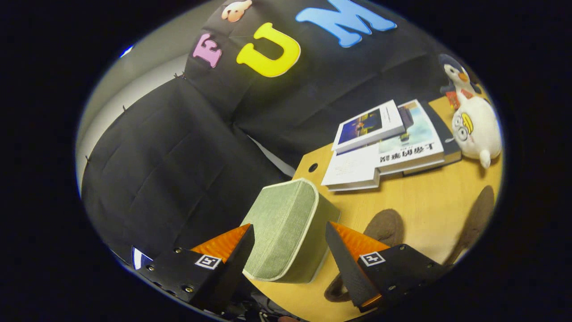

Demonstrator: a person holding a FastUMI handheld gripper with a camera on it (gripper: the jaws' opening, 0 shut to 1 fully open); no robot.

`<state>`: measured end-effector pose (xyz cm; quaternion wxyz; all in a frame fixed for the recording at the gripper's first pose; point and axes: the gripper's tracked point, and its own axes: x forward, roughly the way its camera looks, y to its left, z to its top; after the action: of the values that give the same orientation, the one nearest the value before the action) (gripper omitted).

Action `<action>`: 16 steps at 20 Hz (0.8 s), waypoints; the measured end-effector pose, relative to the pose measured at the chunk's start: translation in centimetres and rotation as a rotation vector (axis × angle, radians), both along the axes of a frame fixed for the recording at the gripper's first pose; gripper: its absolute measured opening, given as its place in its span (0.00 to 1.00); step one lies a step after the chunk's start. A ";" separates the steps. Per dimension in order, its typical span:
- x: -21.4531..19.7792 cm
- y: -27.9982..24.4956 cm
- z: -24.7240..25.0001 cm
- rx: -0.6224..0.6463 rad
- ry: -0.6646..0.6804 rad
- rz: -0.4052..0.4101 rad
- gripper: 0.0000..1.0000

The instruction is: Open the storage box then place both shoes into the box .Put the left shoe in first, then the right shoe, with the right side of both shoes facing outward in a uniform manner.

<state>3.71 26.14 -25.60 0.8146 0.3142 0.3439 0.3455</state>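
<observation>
Hand-held gripper (289, 232) released, fingers spread; green storage box (286, 228) between them, untouched; brown shoe (384, 226) just beyond.

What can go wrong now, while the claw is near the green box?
1. The claw is open with the green storage box between its fingers, lid apparently closed; a poor grip could push the box instead of opening it.
2. A brown shoe lies just beyond one finger and could get knocked.
3. The book stack is close behind.

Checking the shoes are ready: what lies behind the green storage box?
Beyond the green storage box, which sits between the open tongs, two brown shoes rest on the wooden table, one partly hidden by a finger. Further back: stacked books. The box's inside is covered.
</observation>
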 end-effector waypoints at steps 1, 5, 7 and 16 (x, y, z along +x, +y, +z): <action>0.1 0.7 -1.4 0.016 0.035 0.011 0.97; -0.2 3.5 -4.9 0.168 0.209 0.068 0.96; 0.1 4.4 -6.0 0.216 0.261 0.085 0.96; -0.6 7.3 -6.8 0.358 0.348 0.189 0.92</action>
<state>3.14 33.47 -32.40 0.6387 0.4745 0.4401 0.4162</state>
